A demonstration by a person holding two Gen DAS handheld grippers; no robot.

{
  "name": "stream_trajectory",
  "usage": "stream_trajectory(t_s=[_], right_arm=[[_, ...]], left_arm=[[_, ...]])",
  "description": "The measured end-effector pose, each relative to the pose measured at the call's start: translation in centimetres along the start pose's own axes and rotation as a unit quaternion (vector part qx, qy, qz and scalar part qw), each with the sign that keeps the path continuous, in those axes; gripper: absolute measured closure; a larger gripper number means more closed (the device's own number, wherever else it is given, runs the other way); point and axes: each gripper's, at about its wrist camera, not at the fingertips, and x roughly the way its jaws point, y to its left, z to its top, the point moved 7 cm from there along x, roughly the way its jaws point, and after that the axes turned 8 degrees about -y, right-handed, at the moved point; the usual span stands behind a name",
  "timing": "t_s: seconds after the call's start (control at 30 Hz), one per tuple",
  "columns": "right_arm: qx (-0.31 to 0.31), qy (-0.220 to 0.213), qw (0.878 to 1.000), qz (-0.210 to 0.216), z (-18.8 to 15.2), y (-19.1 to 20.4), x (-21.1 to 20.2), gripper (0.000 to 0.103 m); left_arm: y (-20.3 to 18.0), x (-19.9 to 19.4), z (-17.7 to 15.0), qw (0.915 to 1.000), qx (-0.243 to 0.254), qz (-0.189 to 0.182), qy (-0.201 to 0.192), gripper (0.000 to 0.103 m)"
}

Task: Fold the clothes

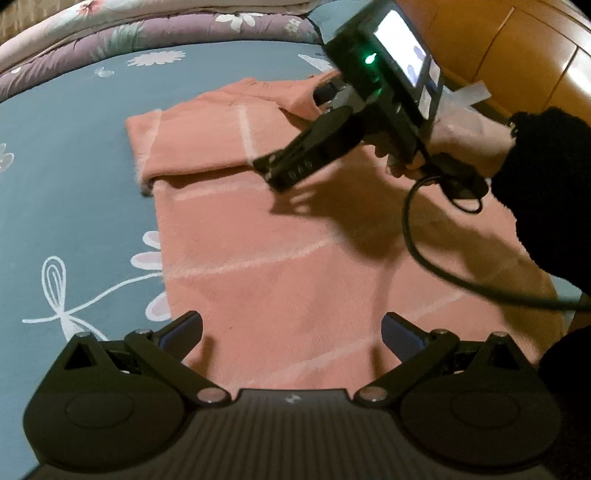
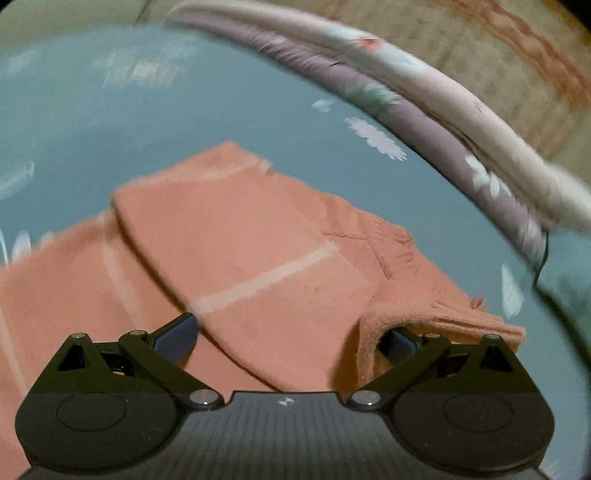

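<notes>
A salmon-pink sweater [image 1: 258, 236] with thin white stripes lies flat on the teal bed sheet [image 1: 66, 166]. One sleeve [image 1: 199, 144] is folded across its upper part. My left gripper [image 1: 291, 328] hovers open over the sweater's lower body, with nothing between its fingers. A hand holds my right gripper [image 1: 273, 173], whose tips are low at the edge of the folded sleeve. In the right wrist view the right gripper [image 2: 288, 336] is wide open over the folded sleeve [image 2: 240, 251]. A raised fold of cloth [image 2: 373, 332] partly covers its right finger.
A rolled floral quilt [image 1: 147, 33] lines the far edge of the bed. Orange wooden furniture [image 1: 517, 48] stands at the right. A black cable [image 1: 424, 251] hangs from the right gripper over the sweater. A person's black sleeve [image 1: 546, 177] reaches in from the right.
</notes>
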Motion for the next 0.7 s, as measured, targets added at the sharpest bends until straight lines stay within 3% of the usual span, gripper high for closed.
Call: stream_trajectory(t_s=[0.07, 0.13, 0.27, 0.4, 0.47, 0.7], right_arm=[[-0.027, 0.014, 1.000, 0.001, 0.2, 0.4, 0.1, 0.000], [-0.015, 0.016, 1.000, 0.017, 0.1, 0.3, 0.0, 0.000], [0.055, -0.005, 0.997, 0.062, -0.3, -0.7, -0.9, 0.000], [0.133, -0.048, 0.984, 0.106, 0.0, -2.0, -2.3, 0.000], [0.152, -0.060, 0.981, 0.106, 0.5, -2.5, -2.3, 0.000], [0.244, -0.047, 0.954, 0.170, 0.6, -2.1, -1.1, 0.000]], left_arm=[[0.3, 0.2, 0.1, 1.0000, -0.004, 0.001, 0.003, 0.001], [0.6, 0.4, 0.2, 0.9999, -0.008, 0.003, 0.005, 0.001], [1.1, 0.8, 0.4, 0.9998, -0.016, 0.006, 0.011, 0.001], [1.7, 1.2, 0.5, 0.9995, -0.024, 0.009, 0.017, 0.001], [1.9, 1.5, 0.5, 0.9993, -0.030, 0.008, 0.020, 0.001], [2.1, 2.3, 0.5, 0.9987, -0.043, 0.004, 0.026, 0.001]])
